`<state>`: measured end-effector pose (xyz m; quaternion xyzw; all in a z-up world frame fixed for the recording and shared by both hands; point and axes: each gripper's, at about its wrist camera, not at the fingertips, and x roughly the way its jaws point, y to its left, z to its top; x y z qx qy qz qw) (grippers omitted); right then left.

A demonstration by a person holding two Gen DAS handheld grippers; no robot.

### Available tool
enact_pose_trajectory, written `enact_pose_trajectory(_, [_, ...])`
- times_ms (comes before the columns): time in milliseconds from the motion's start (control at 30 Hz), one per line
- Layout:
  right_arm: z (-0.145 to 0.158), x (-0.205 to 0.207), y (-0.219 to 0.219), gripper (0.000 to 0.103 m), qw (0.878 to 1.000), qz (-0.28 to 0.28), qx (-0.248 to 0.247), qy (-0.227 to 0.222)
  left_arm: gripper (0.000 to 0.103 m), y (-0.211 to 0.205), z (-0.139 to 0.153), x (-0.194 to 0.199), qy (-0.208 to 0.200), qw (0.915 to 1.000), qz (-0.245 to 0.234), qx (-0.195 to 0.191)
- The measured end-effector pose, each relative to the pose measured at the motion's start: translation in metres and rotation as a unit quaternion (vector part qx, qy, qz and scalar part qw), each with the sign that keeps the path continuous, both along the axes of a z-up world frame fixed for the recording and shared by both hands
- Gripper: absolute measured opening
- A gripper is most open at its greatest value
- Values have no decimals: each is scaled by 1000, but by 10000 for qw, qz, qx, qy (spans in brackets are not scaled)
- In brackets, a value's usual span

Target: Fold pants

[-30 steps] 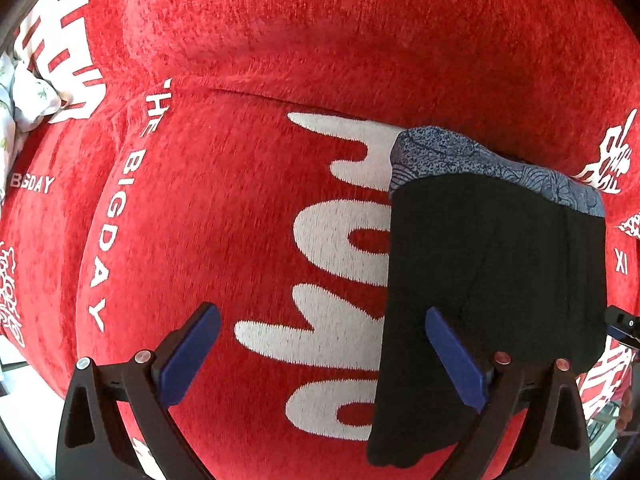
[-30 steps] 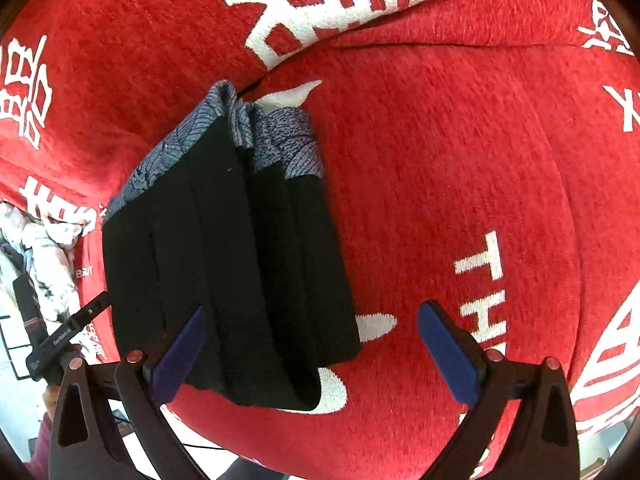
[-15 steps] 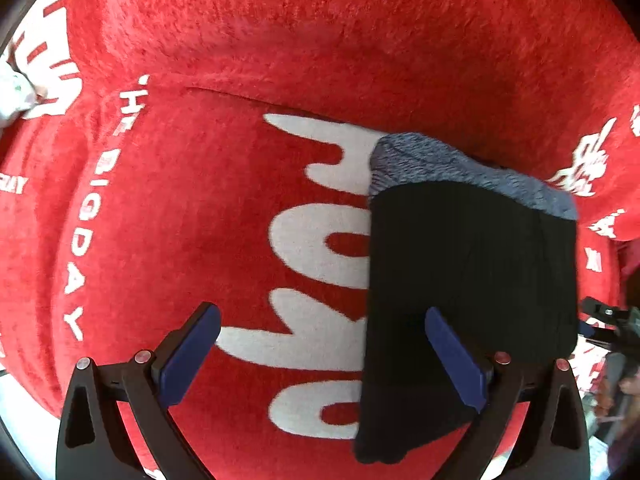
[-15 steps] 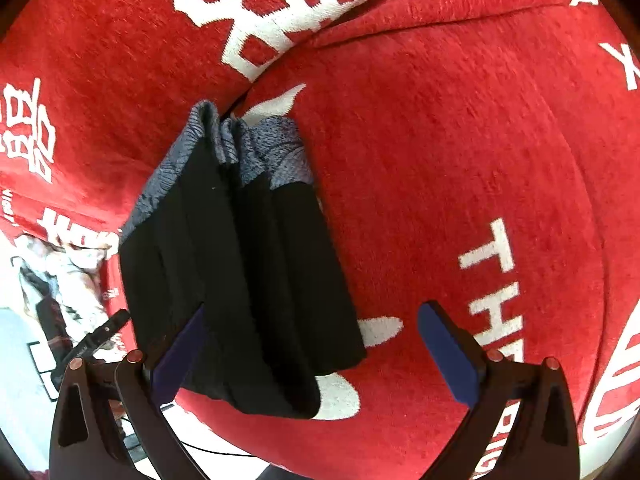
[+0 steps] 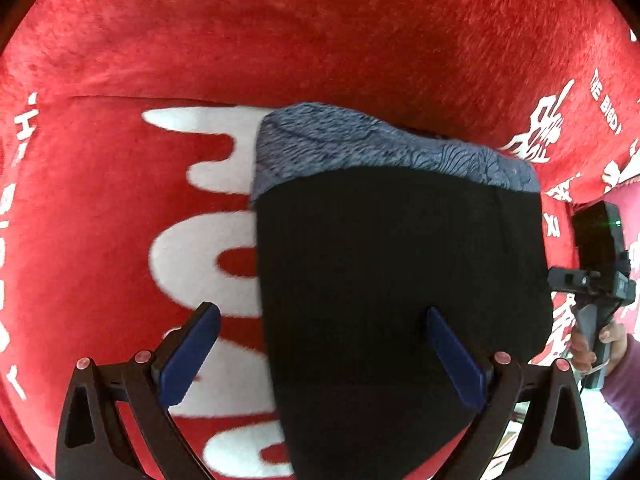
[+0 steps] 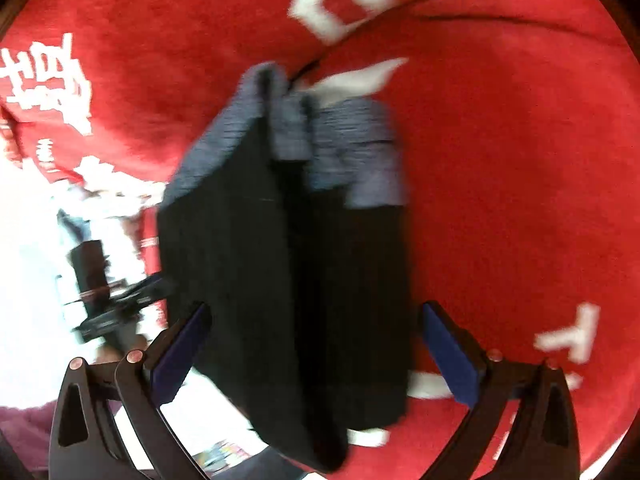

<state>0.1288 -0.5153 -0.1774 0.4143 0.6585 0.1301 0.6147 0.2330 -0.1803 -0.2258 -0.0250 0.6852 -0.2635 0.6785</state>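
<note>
The black pants [image 5: 400, 272] lie folded into a compact stack on the red sofa seat [image 5: 120, 208], their grey-blue patterned waistband [image 5: 360, 148] at the far end. My left gripper [image 5: 320, 356] is open and empty, its jaws wide over the stack's near left edge. In the right wrist view, which is blurred by motion, the pants [image 6: 288, 264] show several stacked layers with the waistband [image 6: 336, 136] at the far end. My right gripper [image 6: 312, 356] is open and empty over the stack's near end.
The sofa's red cover bears large white lettering [image 5: 200, 248] on the seat and rises into a backrest [image 5: 320, 40] behind the pants. The other gripper's handle and the person's hand [image 5: 596, 280] show at the right edge. The sofa's front edge lies just below the pants [image 6: 224, 440].
Both grippers have swung toward the pants, so the stack now sits between each pair of jaws. The pants have not moved. Both grippers stay open.
</note>
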Motion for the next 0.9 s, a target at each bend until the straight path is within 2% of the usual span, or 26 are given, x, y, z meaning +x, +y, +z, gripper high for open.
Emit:
enact_pose_trajectory(100, [-12, 4, 1, 103, 9998, 173, 111, 72, 103, -4, -10, 2, 142, 9997, 112, -137])
enact_pose_trajectory(167, [-13, 4, -5, 103, 9998, 66, 196, 19, 103, -4, -15, 2, 231, 9993, 219, -185])
enact_pose_trajectory(333, [-19, 0, -25, 103, 9978, -371, 494, 226, 103, -1, -17, 1, 354, 9983, 368, -282])
enact_pose_trajectory(433, [-22, 0, -26, 103, 9974, -366, 535, 320, 103, 4, -16, 1, 430, 9974, 468, -325])
enact_pose_trajectory(467, [-20, 2, -25, 103, 9979, -275, 469, 362, 102, 5, -14, 0, 398, 9975, 478, -346])
enact_pose_trajectory(500, [-20, 5, -21, 102, 9985, -178, 350, 388, 93, 6, -12, -2, 391, 9971, 491, -428])
enact_pose_trajectory(533, [-17, 8, -15, 95, 9991, -21, 138, 402, 77, 8, -8, -4, 414, 9961, 508, -593])
enact_pose_trajectory(567, [-14, 11, -8, 87, 9991, 104, -44, 409, 73, 10, -3, -6, 426, 9950, 535, -735])
enact_pose_trajectory(600, [-11, 10, -6, 79, 9987, 194, -218, 420, 69, 13, 2, -8, 329, 9957, 494, -712])
enact_pose_trajectory(633, [-9, 9, -8, 71, 9989, 116, -164, 432, 66, 11, 7, -10, 230, 9965, 438, -679])
enact_pose_trajectory(700, [-7, 4, -15, 60, 9988, -92, -49, 475, 62, 9, 16, -13, 133, 9969, 400, -662])
enact_pose_trajectory(900, [11, -12, -18, 55, 9977, -408, 341, 428, 60, 10, 53, -24, -55, 9967, 261, -766])
